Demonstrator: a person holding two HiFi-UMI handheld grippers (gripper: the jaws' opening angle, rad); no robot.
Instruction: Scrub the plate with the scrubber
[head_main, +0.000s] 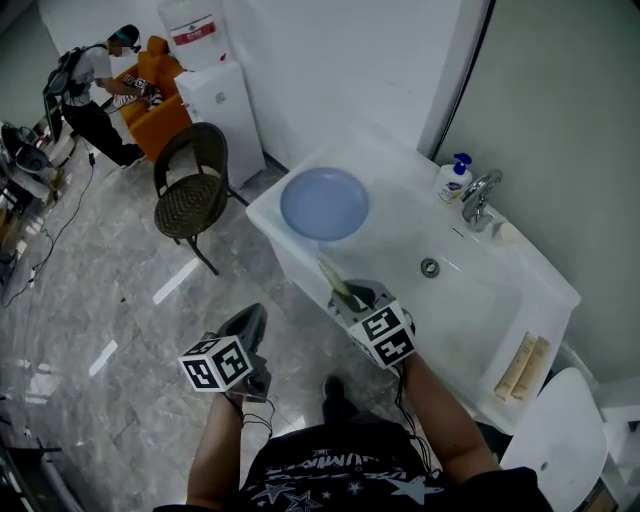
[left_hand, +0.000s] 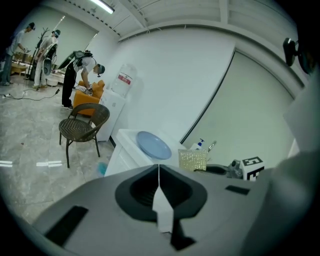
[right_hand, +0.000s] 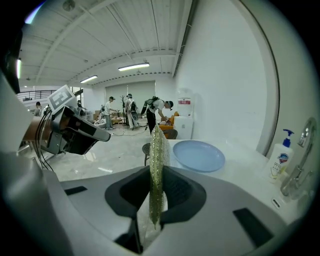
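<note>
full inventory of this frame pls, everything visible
sink: 1, white, centre of head view
plate: 1, blue, sink's flat left side
scrubber: 1, glittery gold-green, in right gripper's jaws
soap bottle: 1, white, blue pump, by faucet
faucet: 1, chrome, sink's back edge
tubes: 2, tan, sink's near-right edge
wicker chair: 1, dark, floor beyond sink
water dispenser: 1, white, behind wicker chair
armchair: 1, orange, beside dispenser
person: 1, bent over armchair
left gripper: 1, grey, shut, empty
right gripper: 1, grey, shut on scrubber
</note>
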